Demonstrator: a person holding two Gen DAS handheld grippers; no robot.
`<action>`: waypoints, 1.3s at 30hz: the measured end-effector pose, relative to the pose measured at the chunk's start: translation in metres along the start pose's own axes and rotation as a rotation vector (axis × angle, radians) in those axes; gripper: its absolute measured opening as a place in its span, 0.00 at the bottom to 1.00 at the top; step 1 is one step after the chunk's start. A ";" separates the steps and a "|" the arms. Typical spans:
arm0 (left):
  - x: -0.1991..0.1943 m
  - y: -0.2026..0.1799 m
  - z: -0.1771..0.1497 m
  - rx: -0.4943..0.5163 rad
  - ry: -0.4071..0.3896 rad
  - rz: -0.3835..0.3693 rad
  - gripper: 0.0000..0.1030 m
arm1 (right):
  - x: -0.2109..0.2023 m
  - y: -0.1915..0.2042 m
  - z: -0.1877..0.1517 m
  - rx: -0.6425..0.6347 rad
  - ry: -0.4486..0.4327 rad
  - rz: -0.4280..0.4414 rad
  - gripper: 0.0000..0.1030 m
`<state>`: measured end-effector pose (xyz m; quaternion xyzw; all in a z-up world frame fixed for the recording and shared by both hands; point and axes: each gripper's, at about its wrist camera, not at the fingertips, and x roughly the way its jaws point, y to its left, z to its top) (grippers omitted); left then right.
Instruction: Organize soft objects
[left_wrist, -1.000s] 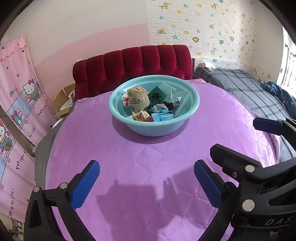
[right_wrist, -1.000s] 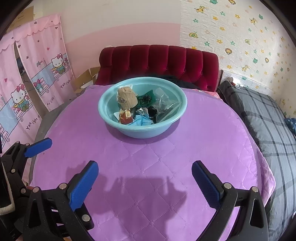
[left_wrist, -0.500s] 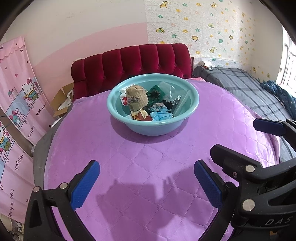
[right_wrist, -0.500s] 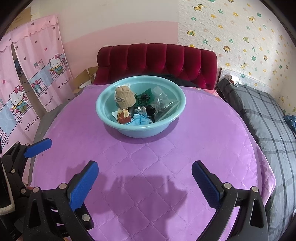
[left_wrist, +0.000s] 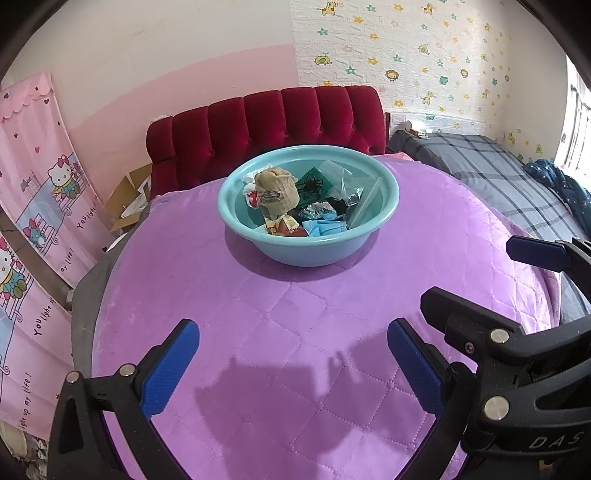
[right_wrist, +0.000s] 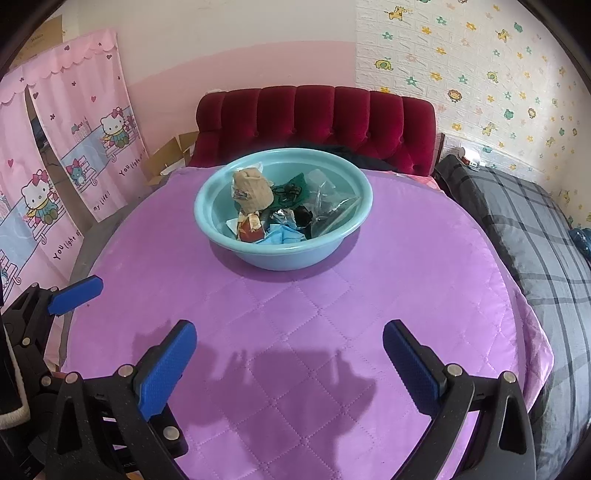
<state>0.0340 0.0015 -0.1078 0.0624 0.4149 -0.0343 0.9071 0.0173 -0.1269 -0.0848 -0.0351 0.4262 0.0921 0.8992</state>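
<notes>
1. A round table (left_wrist: 295, 369) fills the lower and middle part of both views, covered by a quilted purple cloth with stitched diamond lines.
2. Behind the table, at upper centre, stands a dark red tufted headboard (left_wrist: 266, 122). Above it the wall is cream over pink, and toward the upper right it is white brick-patterned paper dotted with small stars and animals.
3. At the left edge hang pink cartoon-cat curtains (right_wrist: 92, 147), with an open cardboard box (left_wrist: 129, 195) on the floor beside them. At the right edge lies a bed with a grey plaid cover (right_wrist: 535, 240).
4. One light blue plastic basin (left_wrist: 314, 254) sits on the cloth at the far side of the table, in the upper middle of each view.
5. Inside the basin the soft things are heaped together: one tan knitted piece (left_wrist: 277, 188) on top at the left, a dark green piece (left_wrist: 314, 181) behind it, a light blue piece (left_wrist: 325, 227) at the front, a red and cream piece (left_wrist: 284, 225), and clear plastic bags (left_wrist: 347, 181) at the right. The full count in the heap cannot be told.
6. Two grippers show. The left gripper (left_wrist: 293, 363) hangs over the near cloth, its blue-padded fingers spread wide, holding and touching nothing.
7. The right gripper (right_wrist: 288, 363) is likewise spread wide and empty, above its own shadow, well short of the basin.
</notes>
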 end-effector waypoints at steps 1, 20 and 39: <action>0.000 0.000 0.000 0.000 0.000 0.001 1.00 | 0.000 0.000 0.000 0.000 0.000 0.001 1.00; -0.005 -0.001 0.001 -0.004 -0.018 0.007 1.00 | -0.007 0.000 -0.001 -0.008 -0.020 0.006 1.00; -0.005 0.000 0.003 -0.004 -0.023 0.000 1.00 | -0.005 0.002 0.003 -0.008 -0.021 -0.004 1.00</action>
